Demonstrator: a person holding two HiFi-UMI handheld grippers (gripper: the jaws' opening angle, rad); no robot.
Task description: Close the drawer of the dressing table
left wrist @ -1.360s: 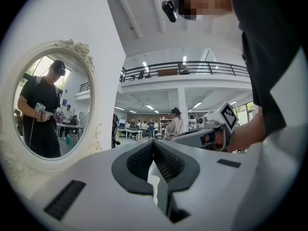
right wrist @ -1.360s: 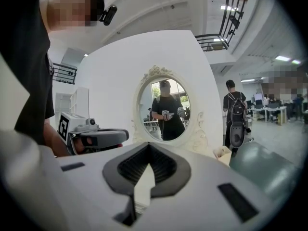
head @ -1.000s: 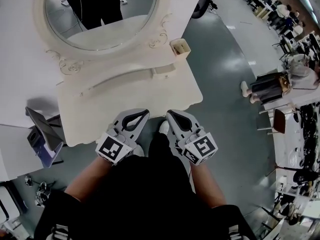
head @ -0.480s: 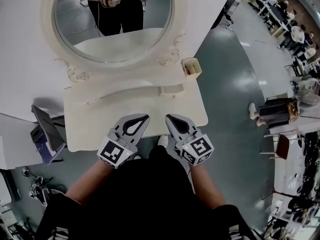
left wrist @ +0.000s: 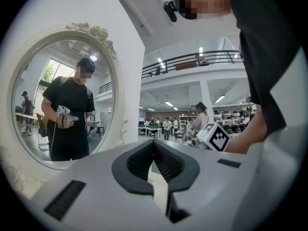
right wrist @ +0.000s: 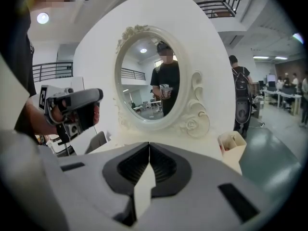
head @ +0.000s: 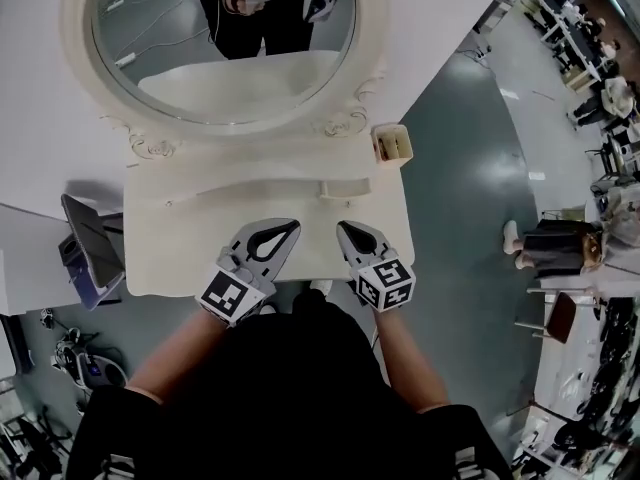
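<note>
Overhead, the dressing table (head: 200, 243) stands against a white wall, with the tabletop's front edge just ahead of the person. The drawer cannot be made out beneath that edge. The left claw (head: 292, 227) and right claw (head: 343, 228) overlap the front edge side by side, near but apart. Each has its jaws pressed together on nothing. An oval mirror (head: 220, 48) rises at the rear, and a small cream holder (head: 391, 144) occupies the right rear corner. Open grey floor (head: 470, 228) lies to the right. A dark stand (head: 88, 253) crowds the left edge.
</note>
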